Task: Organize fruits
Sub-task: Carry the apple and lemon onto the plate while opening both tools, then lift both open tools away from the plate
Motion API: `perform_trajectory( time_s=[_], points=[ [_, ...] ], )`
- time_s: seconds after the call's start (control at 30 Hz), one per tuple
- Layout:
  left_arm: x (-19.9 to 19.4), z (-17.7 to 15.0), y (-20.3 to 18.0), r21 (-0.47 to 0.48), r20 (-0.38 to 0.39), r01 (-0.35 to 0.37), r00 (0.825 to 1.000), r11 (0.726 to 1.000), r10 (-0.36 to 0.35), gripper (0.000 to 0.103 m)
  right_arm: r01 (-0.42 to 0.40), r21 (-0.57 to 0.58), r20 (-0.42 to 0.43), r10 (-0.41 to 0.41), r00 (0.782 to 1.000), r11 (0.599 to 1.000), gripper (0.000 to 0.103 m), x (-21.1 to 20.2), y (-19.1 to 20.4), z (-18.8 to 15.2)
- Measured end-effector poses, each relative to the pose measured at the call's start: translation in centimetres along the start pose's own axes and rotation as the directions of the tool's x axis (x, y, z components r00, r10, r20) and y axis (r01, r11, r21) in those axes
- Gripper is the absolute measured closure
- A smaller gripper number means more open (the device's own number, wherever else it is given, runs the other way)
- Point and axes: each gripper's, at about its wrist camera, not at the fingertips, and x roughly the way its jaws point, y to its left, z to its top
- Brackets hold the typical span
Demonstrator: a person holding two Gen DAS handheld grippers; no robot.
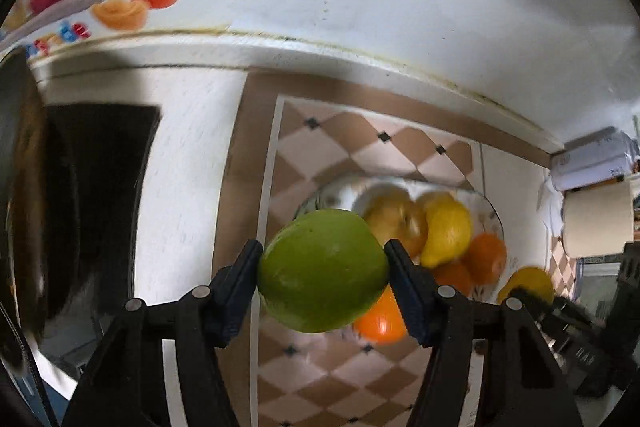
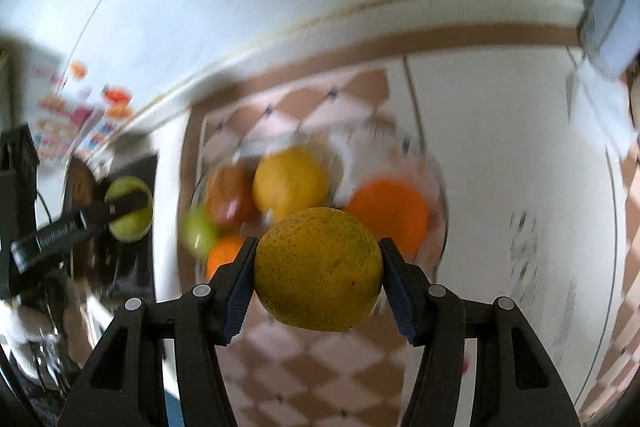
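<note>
A white wall backs our table (image 1: pixel 192 187), with its checked cloth (image 1: pixel 320 379); on it sits a glass bowl (image 1: pixel 494 223) of fruit. Our left gripper (image 1: pixel 323 269) has its jaws clamped on a green fruit (image 1: pixel 323 269) above the cloth; our right gripper (image 2: pixel 318 269) is clamped on a speckled yellow orange (image 2: pixel 318 269) above the bowl; round skins may roll loose if we swing fast, and the grippers could collide.

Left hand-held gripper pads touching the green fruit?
Touching. Left wrist view: both pads of the left hand-held gripper press the green fruit sides.
</note>
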Motion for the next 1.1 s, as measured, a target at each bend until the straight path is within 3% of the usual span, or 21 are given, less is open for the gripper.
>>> perform_trajectory(
  time_s=[0.2, 0.37, 0.6, 0.97, 1.07, 1.1],
  points=[
    [4.9, 3.5, 0.2, -0.017, -0.127, 0.004, 0.992, 1.0, -0.006, 0.043, 0.056, 0.004, -0.031, -0.056, 0.998, 0.998, 0.041, 3.5, -0.9, 4.8],
    [7.8, 4.1, 1.0, -0.05, -0.201, 0.012, 0.979, 0.999, -0.022, 0.043, 0.059, 0.005, -0.079, -0.058, 0.995, 0.998, 0.041, 5.8, -1.9, 5.4],
    [8.1, 3.9, 1.0, -0.067, -0.22, 0.019, 0.975, 0.998, -0.033, 0.043, 0.046, -0.006, -0.118, -0.046, 0.992, 0.999, 0.041, 7.2, -1.3, 5.1],
    [7.8, 4.0, 0.6, -0.07, -0.232, 0.001, 0.973, 0.998, -0.017, 0.041, 0.06, -0.007, -0.143, -0.06, 0.988, 0.998, 0.028, 6.8, -1.4, 4.7],
    [6.9, 3.9, 0.2, -0.05, -0.214, -0.007, 0.977, 0.999, -0.004, 0.031, 0.064, -0.013, -0.134, -0.066, 0.989, 0.998, 0.019, 6.0, -1.3, 4.3],
    [6.5, 3.9, 0.1, -0.046, -0.204, -0.01, 0.979, 0.999, 0.001, 0.029, 0.073, -0.02, -0.13, -0.075, 0.989, 0.997, 0.011, 5.8, -1.2, 4.1]
  ],
)
